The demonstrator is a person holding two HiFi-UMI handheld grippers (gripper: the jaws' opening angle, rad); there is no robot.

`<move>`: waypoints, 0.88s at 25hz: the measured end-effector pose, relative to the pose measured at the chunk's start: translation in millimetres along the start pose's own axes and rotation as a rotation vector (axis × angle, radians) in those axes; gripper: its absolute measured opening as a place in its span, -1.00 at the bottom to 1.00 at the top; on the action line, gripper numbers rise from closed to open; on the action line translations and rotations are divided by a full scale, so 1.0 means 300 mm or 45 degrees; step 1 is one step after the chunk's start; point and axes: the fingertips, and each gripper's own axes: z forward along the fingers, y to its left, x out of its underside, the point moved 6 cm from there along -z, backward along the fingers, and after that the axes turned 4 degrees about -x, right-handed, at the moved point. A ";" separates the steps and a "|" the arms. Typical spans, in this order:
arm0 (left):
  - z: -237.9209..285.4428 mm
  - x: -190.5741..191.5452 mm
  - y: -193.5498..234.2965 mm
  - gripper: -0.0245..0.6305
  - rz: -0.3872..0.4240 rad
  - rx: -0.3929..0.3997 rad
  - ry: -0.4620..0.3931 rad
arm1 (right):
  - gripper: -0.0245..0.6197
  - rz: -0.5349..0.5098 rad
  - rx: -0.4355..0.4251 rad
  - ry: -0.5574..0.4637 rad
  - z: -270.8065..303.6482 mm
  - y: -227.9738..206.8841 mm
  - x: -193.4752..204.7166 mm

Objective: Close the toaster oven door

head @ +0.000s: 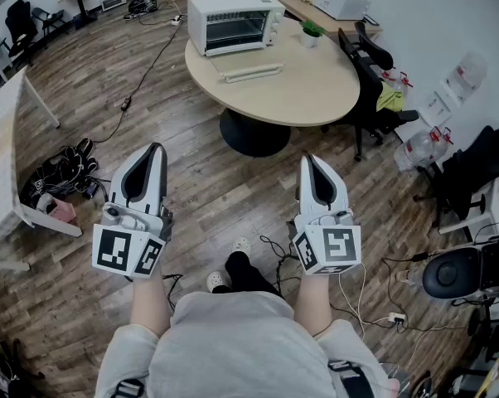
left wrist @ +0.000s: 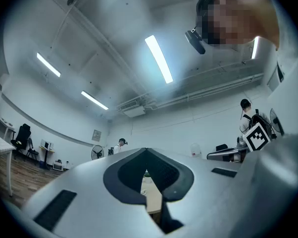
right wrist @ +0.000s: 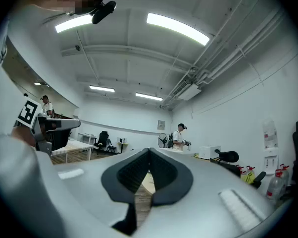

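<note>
Toaster oven (head: 235, 19) sits at the far edge of the round table (head: 316, 89), well apart from both tools. Its door (head: 249, 72) seems to be dropped open, a pale bar low over the tabletop. The glass is hard to make out at this range.

Left gripper (head: 157, 148) and right gripper (head: 309, 157) are held at waist level over the wood floor (head: 191, 189). Each has its tips together with nothing between them. Both gripper views tilt up at ceiling strip lights. A sliver of pale tabletop shows through the gap behind the left gripper's tips. The oven is not seen in either.

Small potted plant (head: 312, 31) is beside the oven, and a black office chair (head: 374, 98) stands at the table's right. A dark bag (head: 59, 177) and loose cables lie on the floor.
</note>
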 end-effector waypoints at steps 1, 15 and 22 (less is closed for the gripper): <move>0.001 0.000 0.002 -0.91 0.000 0.001 -0.001 | -0.89 -0.002 -0.001 0.001 0.002 0.001 -0.001; 0.138 0.049 0.038 -0.91 -0.015 0.022 -0.020 | -0.89 -0.022 -0.006 0.004 0.128 -0.064 0.039; 0.284 0.081 0.069 -0.91 0.013 0.017 -0.016 | -0.89 0.000 -0.040 -0.003 0.282 -0.152 0.060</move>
